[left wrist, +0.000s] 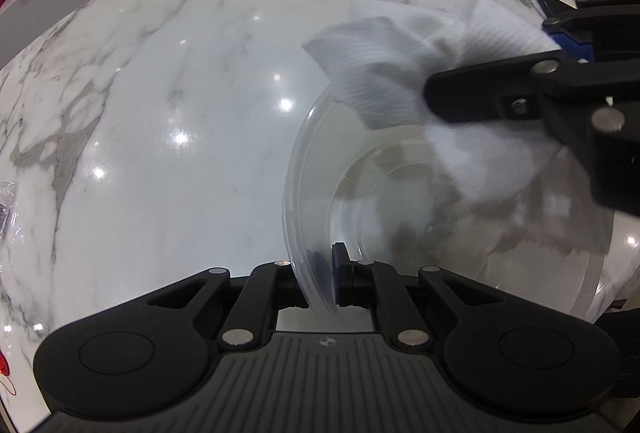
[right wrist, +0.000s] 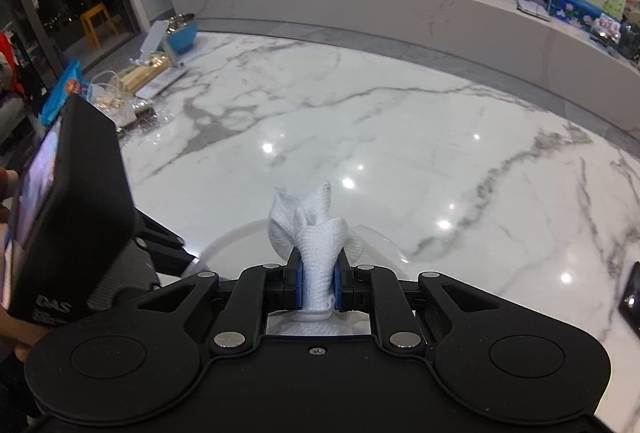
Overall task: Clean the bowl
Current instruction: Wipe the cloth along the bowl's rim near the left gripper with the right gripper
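**A:** Why is the left gripper [left wrist: 326, 275] sitting so low on the clear bowl [left wrist: 316, 169]?

**B:** It works as a clamp. Its fingers are pinched together on the bowl's near rim, at about six o'clock, with one blue pad inside the wall and the other outside. I'd judge that this keeps the bowl from sliding on the glossy marble table [left wrist: 180, 93] while the other hand wipes.

**A:** And the right gripper [right wrist: 319, 283]?

**B:** Its fingers are clamped on a bunched white cloth [right wrist: 320, 233]. The wad sticks out past the tips, so cloth rather than plastic should meet the bowl. In the left wrist view the cloth fans out over the bowl's rim at roughly one o'clock, with the right gripper reaching in from three o'clock.

**A:** Is the cloth touching the bowl?

**B:** I can't tell. It overlaps the rim and hangs toward the inside, but the blur hides any contact.

**A:** Is there anything in the bowl?

**B:** I see no food or standing liquid. It looks empty, with the marble showing through the base. Any film or smear is too faint to make out.

**A:** Where does the bowl sit?

**B:** On the table's near edge, right under both grippers. The clutter at ten o'clock in the right wrist view lies well apart from it.
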`<state>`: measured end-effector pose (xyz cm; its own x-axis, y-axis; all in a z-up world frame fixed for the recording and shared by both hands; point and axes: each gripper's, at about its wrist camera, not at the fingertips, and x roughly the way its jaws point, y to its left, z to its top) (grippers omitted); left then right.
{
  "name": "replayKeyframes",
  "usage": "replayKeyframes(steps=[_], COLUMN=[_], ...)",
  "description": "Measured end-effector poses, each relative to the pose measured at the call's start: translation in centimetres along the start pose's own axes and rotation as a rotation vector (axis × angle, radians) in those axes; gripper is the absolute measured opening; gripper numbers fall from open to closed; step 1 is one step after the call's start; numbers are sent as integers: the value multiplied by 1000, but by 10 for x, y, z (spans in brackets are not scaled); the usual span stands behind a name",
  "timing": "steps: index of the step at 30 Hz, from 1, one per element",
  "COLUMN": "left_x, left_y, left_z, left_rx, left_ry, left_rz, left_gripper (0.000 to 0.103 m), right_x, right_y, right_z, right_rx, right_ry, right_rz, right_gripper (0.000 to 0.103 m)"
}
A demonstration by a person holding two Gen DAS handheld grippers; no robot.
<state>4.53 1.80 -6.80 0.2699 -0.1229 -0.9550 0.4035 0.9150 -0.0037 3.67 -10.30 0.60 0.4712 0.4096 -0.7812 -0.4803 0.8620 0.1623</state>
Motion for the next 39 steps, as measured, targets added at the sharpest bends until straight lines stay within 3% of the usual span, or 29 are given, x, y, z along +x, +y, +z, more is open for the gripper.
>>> replayKeyframes(steps=[8,21,29,39], left_x=[0,3,5,6], left_y=[0,4,4,6], left_z=[0,0,0,2], left_rx=[0,9,8,3], left_ry=[0,-2,-3,-4], left_rz=[1,7,8,9], left_gripper=[7,8,8,8], right_x=[-2,-16,-25,-47], right_y=[-2,-20,-30,-73], right_z=[2,-6,-18,-32], right_rx=[15,40,57,202], right_ry=[-17,30,51,7], right_rz=[-45,-220,-230,-207], right_gripper=[12,12,12,12])
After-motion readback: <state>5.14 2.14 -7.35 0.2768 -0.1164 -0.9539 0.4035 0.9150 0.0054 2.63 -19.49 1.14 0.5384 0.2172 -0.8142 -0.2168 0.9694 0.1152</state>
